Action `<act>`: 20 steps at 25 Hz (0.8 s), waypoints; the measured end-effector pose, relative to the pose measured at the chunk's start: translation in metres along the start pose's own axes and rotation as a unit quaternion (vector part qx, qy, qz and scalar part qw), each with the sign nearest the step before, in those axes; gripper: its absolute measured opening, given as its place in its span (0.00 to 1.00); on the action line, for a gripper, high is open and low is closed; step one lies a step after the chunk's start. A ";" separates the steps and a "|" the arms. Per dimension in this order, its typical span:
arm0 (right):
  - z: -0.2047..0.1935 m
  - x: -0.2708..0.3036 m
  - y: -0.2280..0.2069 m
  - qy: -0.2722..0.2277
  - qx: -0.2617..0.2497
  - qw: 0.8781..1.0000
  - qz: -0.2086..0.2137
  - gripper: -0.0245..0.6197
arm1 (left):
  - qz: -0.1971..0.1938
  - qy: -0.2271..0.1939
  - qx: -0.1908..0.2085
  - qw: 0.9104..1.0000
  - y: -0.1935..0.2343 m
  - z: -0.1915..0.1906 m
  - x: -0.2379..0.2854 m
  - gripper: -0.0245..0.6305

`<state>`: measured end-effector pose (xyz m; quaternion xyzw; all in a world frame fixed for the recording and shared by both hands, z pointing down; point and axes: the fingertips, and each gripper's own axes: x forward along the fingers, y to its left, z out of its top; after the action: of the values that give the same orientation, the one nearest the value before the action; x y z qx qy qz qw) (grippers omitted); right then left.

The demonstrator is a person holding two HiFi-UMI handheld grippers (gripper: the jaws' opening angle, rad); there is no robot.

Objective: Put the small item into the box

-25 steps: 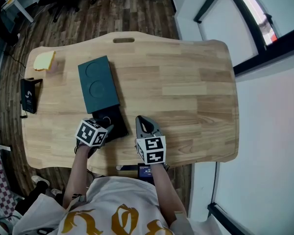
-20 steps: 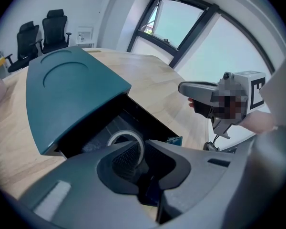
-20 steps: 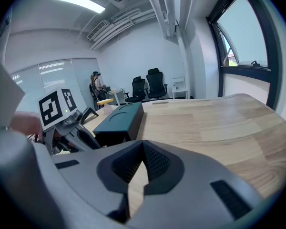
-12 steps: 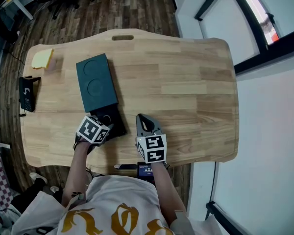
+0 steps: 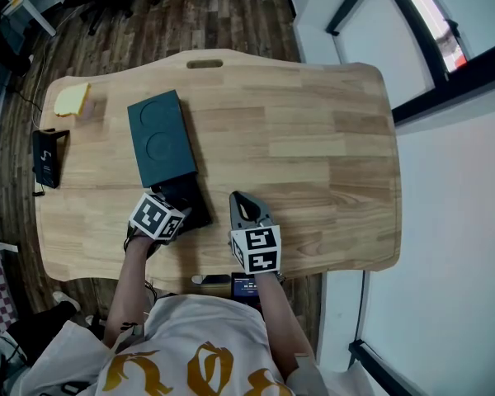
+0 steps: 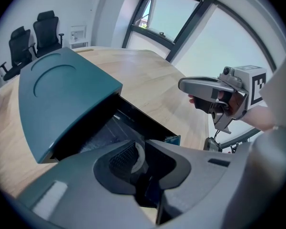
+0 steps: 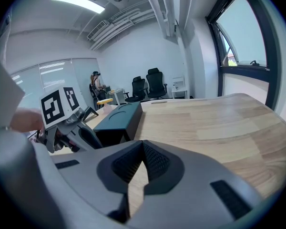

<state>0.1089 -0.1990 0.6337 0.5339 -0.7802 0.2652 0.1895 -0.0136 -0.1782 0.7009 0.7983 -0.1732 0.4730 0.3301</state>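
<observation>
A teal box [image 5: 159, 139] lies on the wooden table [image 5: 313, 139], its black drawer [image 5: 190, 196] pulled out toward me. My left gripper [image 5: 176, 209] hovers at the drawer's near end. In the left gripper view the jaws [image 6: 139, 159] are closed on a small whitish item [image 6: 138, 157], right above the open drawer [image 6: 109, 128] under the teal lid [image 6: 62, 89]. My right gripper [image 5: 238, 199] rests low over the table just right of the drawer, shut with nothing in it [image 7: 142, 163]. It also shows at the right of the left gripper view [image 6: 195, 86].
A yellow pad [image 5: 72, 100] and a black device [image 5: 47, 157] sit at the table's left end. A slot handle [image 5: 205, 63] is cut in the far edge. A small screen [image 5: 246, 284] hangs at the near edge. Office chairs [image 7: 148, 87] stand beyond the table.
Almost nothing differs: the head view shifted slightly, and both grippers stay where they were by the drawer.
</observation>
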 end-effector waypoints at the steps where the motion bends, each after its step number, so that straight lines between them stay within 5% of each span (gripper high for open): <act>1: 0.001 -0.002 0.000 -0.002 -0.001 1.000 0.000 0.05 | 0.005 -0.010 -0.002 1.000 0.001 0.002 -0.003 0.11; 13: 0.023 -0.036 0.021 -0.040 -0.015 0.999 -0.010 0.05 | 0.053 -0.128 -0.016 0.990 0.004 0.016 -0.057 0.13; 20: 0.037 -0.065 0.044 -0.069 -0.031 0.997 -0.015 0.05 | 0.071 -0.205 -0.016 0.976 -0.013 0.013 -0.103 0.12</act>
<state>0.0906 -0.1612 0.5580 0.5565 -0.7911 0.2003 0.1561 -0.0485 -0.1816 0.6026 0.8587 -0.3004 0.3189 0.2659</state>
